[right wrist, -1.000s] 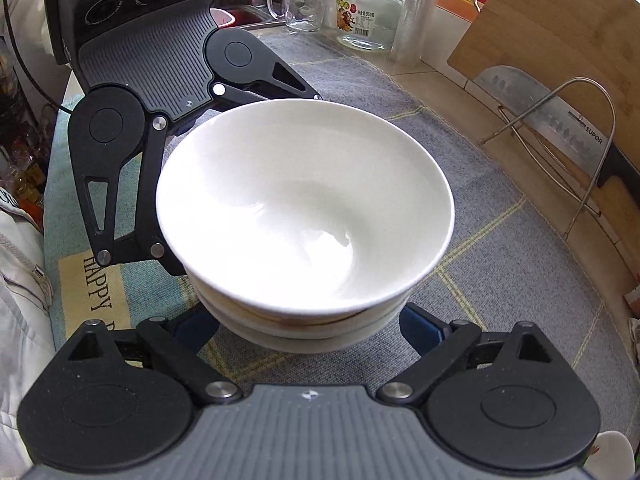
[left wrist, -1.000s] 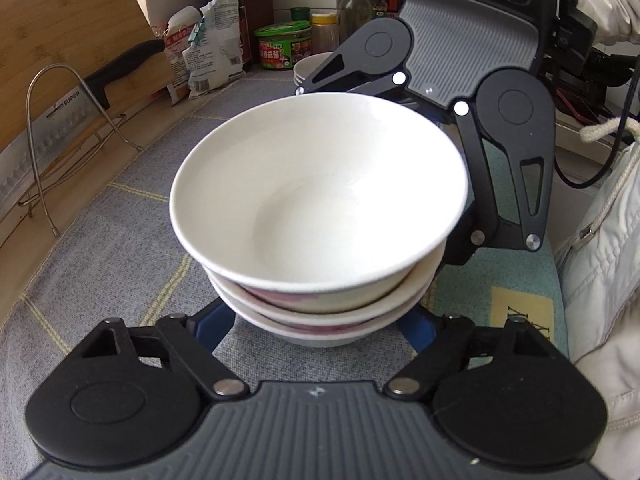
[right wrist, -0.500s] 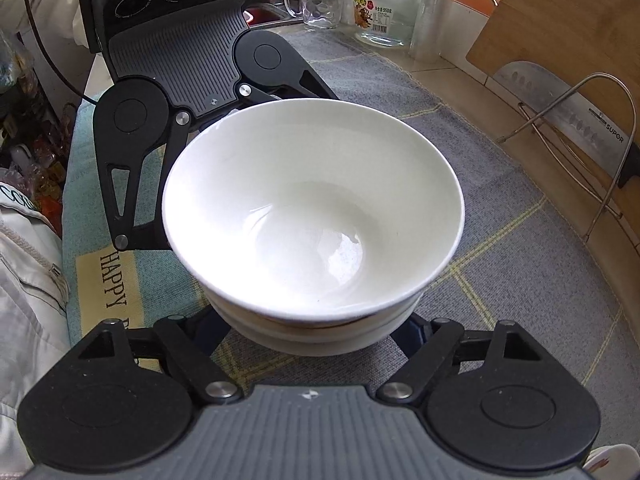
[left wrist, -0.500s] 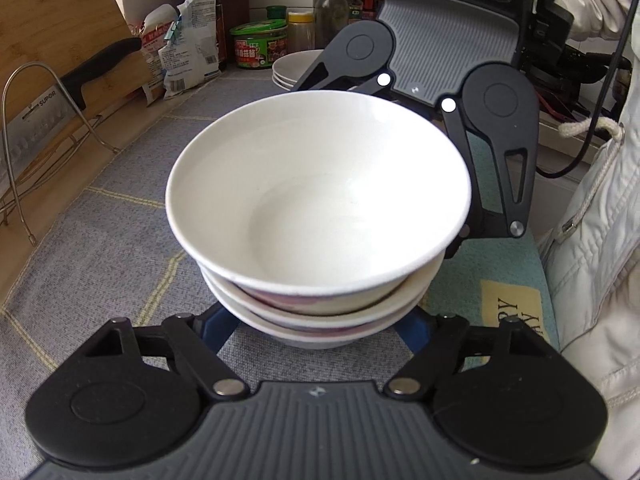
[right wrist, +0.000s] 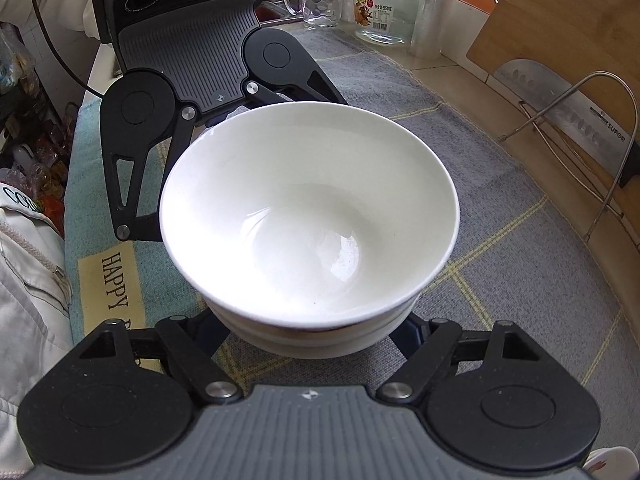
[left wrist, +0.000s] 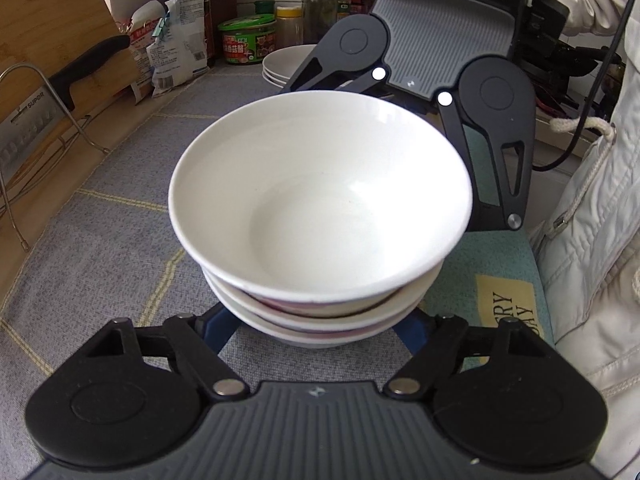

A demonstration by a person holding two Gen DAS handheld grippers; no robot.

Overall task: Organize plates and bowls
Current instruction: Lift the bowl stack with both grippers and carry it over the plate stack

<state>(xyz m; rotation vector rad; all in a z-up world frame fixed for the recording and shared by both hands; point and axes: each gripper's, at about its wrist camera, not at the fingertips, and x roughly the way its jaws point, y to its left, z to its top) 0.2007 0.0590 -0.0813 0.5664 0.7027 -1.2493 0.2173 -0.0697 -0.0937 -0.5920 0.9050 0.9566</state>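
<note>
Three white bowls are nested in a stack (left wrist: 320,200) on the grey mat, and they fill the middle of the right wrist view (right wrist: 308,216) too. My left gripper (left wrist: 314,334) reaches under the stack from the near side. Its blue fingers (left wrist: 218,328) hug the bottom bowl (left wrist: 360,320), and their tips are hidden beneath it. My right gripper (right wrist: 310,336) comes from the opposite side. Its jaws are closing with the bottom bowl (right wrist: 320,340) between them, and its blue fingers (right wrist: 406,334) lie against that bowl's base. Each gripper's black linkage (left wrist: 492,128) shows behind the stack in the other's view.
A stack of white plates (left wrist: 284,62) sits at the back by a green tub (left wrist: 246,42), bottles and bags. A cleaver in a wire rack (left wrist: 24,136) leans on a wooden board (left wrist: 48,20). A glass mug (right wrist: 318,0) and jar (right wrist: 386,8) stand nearby. A person's white jacket (left wrist: 592,240) is close.
My right gripper's blue fingers have drawn in against the base of the stack. The left fingers narrowed slightly. Both views tipped a little; the bowls stayed between the grippers.
</note>
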